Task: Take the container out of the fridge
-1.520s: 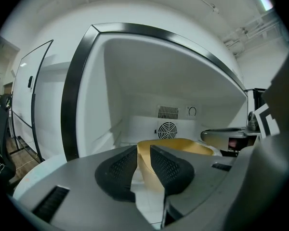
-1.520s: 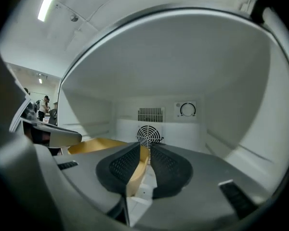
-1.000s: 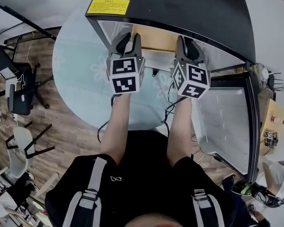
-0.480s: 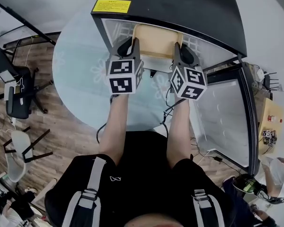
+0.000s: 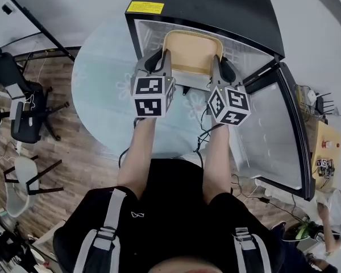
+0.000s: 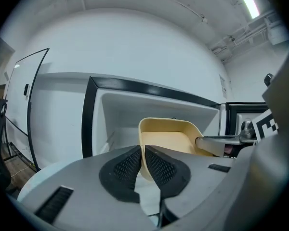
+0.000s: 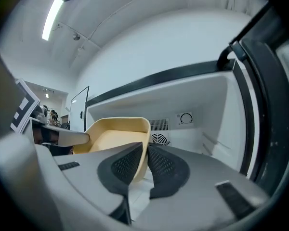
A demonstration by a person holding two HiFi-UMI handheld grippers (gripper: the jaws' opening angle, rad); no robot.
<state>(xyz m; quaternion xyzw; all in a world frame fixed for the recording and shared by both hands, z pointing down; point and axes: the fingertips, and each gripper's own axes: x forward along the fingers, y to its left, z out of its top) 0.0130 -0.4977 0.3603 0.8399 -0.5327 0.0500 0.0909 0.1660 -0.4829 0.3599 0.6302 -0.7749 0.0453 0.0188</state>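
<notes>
A tan plastic container (image 5: 191, 51) hangs at the mouth of the open black fridge (image 5: 216, 7), held between both grippers. My left gripper (image 5: 161, 57) is shut on the container's left rim, and its pads pinch the wall edge (image 6: 142, 150) in the left gripper view. My right gripper (image 5: 219, 61) is shut on the right rim, with the container (image 7: 116, 131) to the left of its pinching tip (image 7: 147, 150). The container (image 6: 169, 134) looks empty. The white fridge interior shows a fan grille and a dial (image 7: 185, 118) on its back wall.
The fridge door (image 5: 273, 135) stands swung open to the right of my right arm. A pale round surface (image 5: 102, 90) lies under and left of the fridge. Black chairs (image 5: 23, 112) stand on the wooden floor at far left. Cables trail below the fridge.
The container now shows more fully at the fridge opening, drawn out from under the fridge top. Both grippers keep their hold on its rims.
</notes>
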